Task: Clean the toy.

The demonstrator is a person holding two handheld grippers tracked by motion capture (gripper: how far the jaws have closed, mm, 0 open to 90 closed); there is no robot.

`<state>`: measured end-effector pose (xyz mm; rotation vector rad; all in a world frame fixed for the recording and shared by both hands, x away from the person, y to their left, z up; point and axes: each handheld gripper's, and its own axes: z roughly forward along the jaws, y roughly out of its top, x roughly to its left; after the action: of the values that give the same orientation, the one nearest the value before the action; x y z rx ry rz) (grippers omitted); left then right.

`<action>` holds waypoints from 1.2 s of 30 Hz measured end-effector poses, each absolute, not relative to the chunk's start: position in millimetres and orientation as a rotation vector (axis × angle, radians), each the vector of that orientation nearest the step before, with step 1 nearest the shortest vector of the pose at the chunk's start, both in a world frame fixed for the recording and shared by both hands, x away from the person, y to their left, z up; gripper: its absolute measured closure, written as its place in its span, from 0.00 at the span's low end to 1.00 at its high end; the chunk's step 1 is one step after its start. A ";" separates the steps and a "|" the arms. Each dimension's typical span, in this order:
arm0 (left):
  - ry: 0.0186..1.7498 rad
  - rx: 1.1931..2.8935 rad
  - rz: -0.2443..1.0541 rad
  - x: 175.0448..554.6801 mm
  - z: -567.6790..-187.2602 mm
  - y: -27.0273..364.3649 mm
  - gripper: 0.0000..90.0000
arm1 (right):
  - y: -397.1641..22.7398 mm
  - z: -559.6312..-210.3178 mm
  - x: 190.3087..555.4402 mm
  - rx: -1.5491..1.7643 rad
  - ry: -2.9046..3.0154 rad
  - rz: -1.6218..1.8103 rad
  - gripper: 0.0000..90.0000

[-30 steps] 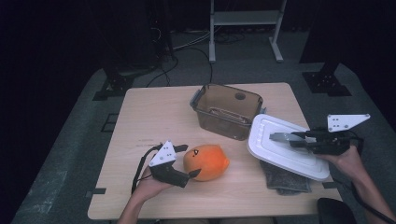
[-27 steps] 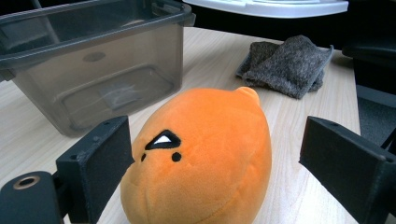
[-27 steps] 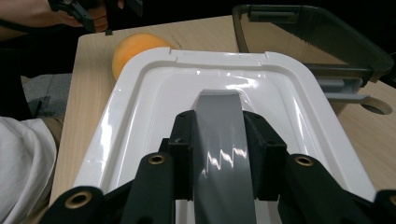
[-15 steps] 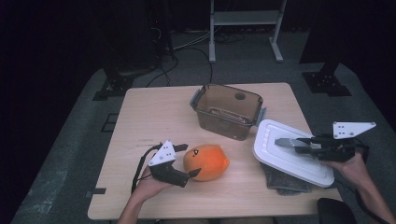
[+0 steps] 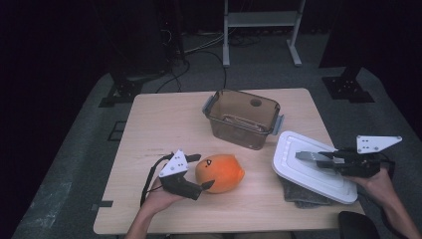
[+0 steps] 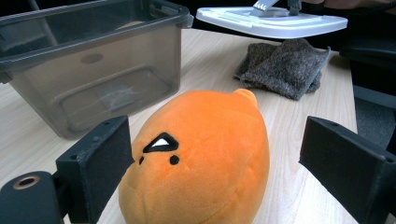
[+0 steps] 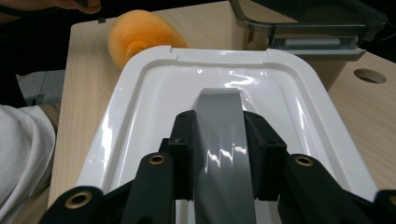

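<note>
The right gripper [image 5: 311,156] has its black jaws pinched on the grey handle [image 7: 219,135] of a white rectangular plastic lid [image 5: 308,167], gripping it from both sides, as the right gripper view shows plainly; the lid hangs tilted over the right front part of the light wooden table [image 5: 164,124], above a folded dark grey cloth [image 6: 282,67] that lies on the tabletop with its edge peeking out under the lid. The left gripper [image 5: 201,172] rests near the front edge with its jaws spread wide around an orange lemon-shaped plush toy with a stitched angry face [image 6: 201,154]; in the left gripper view one pad sits just beside the toy and the other stands apart from it, so nothing is clamped. Behind the toy, near the middle of the table, stands a smoky transparent plastic container [image 5: 242,118], uncovered, well apart from the lid
</note>
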<state>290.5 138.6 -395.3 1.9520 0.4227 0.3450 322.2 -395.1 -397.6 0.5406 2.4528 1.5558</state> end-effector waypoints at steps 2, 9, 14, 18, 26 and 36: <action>0.421 1.951 0.345 290.2 -395.1 138.2 0.09 | -394.9 -398.0 321.8 0.540 2.458 1.555 0.73; 0.421 1.954 0.341 290.9 -395.8 138.5 0.09 | -393.5 -405.3 321.2 0.548 2.485 1.535 0.73; 0.420 1.952 0.341 290.6 -395.3 138.5 0.09 | -387.1 -414.6 324.6 0.550 2.521 1.505 0.73; 0.421 1.951 0.341 290.4 -395.0 138.9 0.09 | -380.9 -421.8 327.2 0.551 2.557 1.479 0.73; 0.418 1.954 0.339 290.6 -395.5 138.3 0.09 | -372.3 -433.2 331.1 0.554 2.610 1.462 0.73; 0.417 1.955 0.336 290.0 -395.5 137.5 0.09 | -369.9 -438.7 330.7 0.560 2.627 1.459 0.72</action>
<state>290.0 137.5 -395.5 1.9547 0.4166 0.3360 330.7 -369.9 -438.7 0.5601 2.6268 1.4589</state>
